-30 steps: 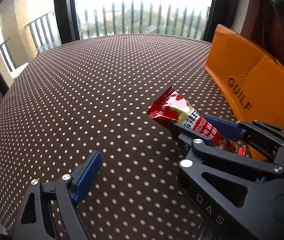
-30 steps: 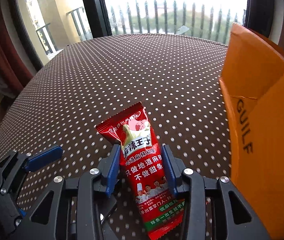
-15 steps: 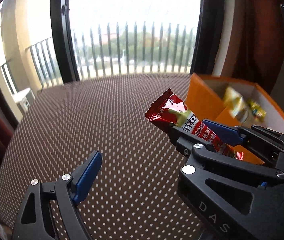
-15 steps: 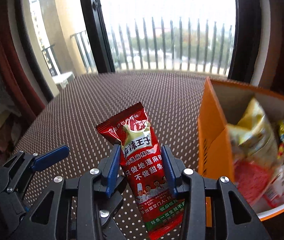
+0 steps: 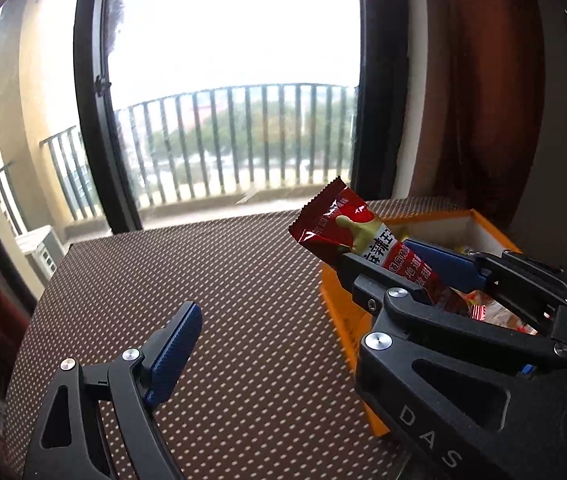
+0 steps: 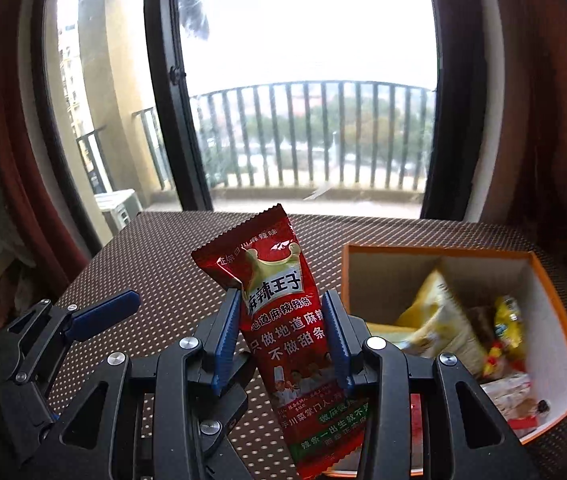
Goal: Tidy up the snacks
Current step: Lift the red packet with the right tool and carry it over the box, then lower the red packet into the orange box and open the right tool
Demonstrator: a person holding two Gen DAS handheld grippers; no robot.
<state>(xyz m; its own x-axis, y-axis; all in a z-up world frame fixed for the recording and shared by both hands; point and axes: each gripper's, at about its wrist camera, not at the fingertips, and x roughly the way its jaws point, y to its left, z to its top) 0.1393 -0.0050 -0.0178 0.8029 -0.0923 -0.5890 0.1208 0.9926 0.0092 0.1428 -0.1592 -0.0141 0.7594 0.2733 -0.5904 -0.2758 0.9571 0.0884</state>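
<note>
Left tongs [image 5: 283,344]: jaws standing wide apart, nothing between them, hanging over the counter to the left of the orange box.
Left tongs pads [image 5: 175,354]: blue, ribbed rubber on black plastic linkage with bright metal pins.
Right tongs [image 6: 281,334]: clamped on the red snack packet, one ribbed blue pad on each long edge, sitting just left of the orange box's near corner.
Red snack packet [image 6: 283,320]: up off the counter, standing nearly upright in the grip, its crimped top leaning a touch left, away from the orange box.
Packet feel: looks light and soft, glossy film, likely slick; a flat pillow strip with saw-tooth seals at the ends that should flex rather than break.
Where to hold: mid-body across the width, as it is held now, seems right; the sealed ends look thin enough to slide out of a pinch.
Counter [image 6: 171,280]: brown cover with a fine pale dot pattern, textured, reaching left and back from the orange box.
Orange box [image 6: 561,320]: open-topped stiff card, orange outside, pale inside, square-cornered.
Box contents: a puffy yellow bag [image 6: 437,316] and small crinkly wrapped snacks, loosely heaped, partly blurred.
Drop judgement: the packet should fall in easily and settle on the soft heap.
</note>
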